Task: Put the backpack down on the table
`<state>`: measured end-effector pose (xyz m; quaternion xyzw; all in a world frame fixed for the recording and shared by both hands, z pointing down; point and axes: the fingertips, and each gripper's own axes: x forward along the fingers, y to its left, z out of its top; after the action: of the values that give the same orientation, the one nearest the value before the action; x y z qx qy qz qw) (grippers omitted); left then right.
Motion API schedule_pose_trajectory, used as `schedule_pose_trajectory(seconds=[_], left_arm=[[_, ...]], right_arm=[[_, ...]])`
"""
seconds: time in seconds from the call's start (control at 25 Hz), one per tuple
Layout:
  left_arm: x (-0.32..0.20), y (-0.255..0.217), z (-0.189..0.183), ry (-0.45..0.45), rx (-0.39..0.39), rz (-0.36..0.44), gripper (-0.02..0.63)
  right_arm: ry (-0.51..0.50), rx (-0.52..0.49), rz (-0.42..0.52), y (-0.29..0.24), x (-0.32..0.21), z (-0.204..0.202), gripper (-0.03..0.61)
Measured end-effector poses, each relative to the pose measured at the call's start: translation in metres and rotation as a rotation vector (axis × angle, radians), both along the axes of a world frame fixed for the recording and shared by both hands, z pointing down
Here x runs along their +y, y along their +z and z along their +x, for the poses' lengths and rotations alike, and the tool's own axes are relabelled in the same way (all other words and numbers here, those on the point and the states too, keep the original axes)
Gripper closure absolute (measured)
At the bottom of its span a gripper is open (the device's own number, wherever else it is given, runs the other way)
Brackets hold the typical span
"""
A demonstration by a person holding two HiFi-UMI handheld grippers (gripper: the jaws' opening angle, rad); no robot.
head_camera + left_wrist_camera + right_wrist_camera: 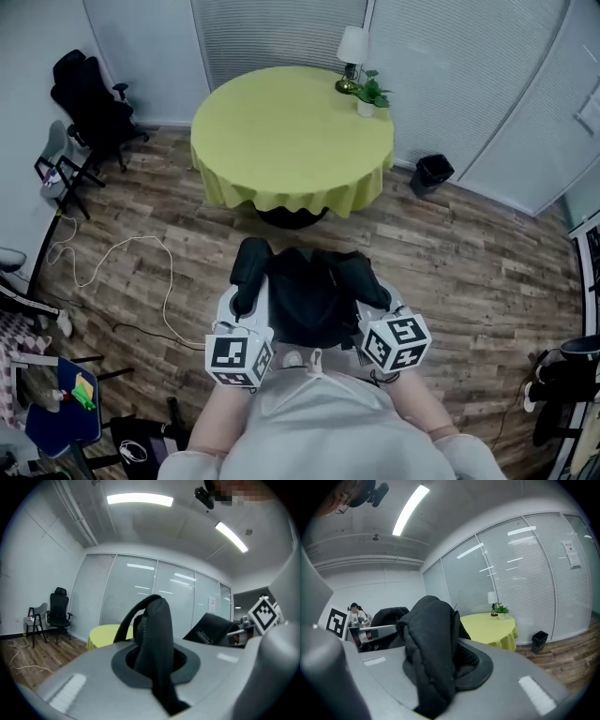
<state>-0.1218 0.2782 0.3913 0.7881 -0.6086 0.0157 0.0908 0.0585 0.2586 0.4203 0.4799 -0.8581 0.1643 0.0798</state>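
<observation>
The black backpack (309, 292) hangs in front of me above the wood floor, held up by its two shoulder straps. My left gripper (247, 302) is shut on the left strap (157, 634), which rises out of the jaws as a loop. My right gripper (373, 302) is shut on the padded right strap (427, 639). The round table (291, 131) with a yellow-green cloth stands a short way ahead; it shows behind the strap in the left gripper view (104, 633) and the right gripper view (490, 626). The backpack's body (211, 629) shows to the right of my left gripper.
A lamp (352, 54) and a small potted plant (369, 96) stand at the table's far right edge. A black bin (431, 172) sits right of the table. Black office chairs (94, 105) stand at the left wall. A white cable (122, 258) lies on the floor.
</observation>
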Motion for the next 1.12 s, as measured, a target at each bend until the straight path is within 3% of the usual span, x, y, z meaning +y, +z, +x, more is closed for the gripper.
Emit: schedule_pose_trajectory(seconds=[0.24, 0.52, 0.72, 1.12], left_arm=[[-0.042, 0.001, -0.048, -0.037, 0.021, -0.011, 0.588], [-0.077, 0.018, -0.065, -0.067, 0.034, -0.044, 0.588], [-0.122, 0.029, -0.063, -0.103, 0.037, -0.062, 0.588], [-0.268, 0.022, -0.023, -0.187, 0.053, -0.067, 0.588]], right_arm=[[-0.030, 0.017, -0.005, -0.002, -0.048, -0.046, 0.548], [-0.064, 0.017, -0.038, 0.015, -0.094, -0.062, 0.548], [-0.118, 0.015, -0.048, 0.027, -0.145, -0.060, 0.548], [-0.237, 0.008, -0.039, 0.020, -0.312, -0.028, 0.548]])
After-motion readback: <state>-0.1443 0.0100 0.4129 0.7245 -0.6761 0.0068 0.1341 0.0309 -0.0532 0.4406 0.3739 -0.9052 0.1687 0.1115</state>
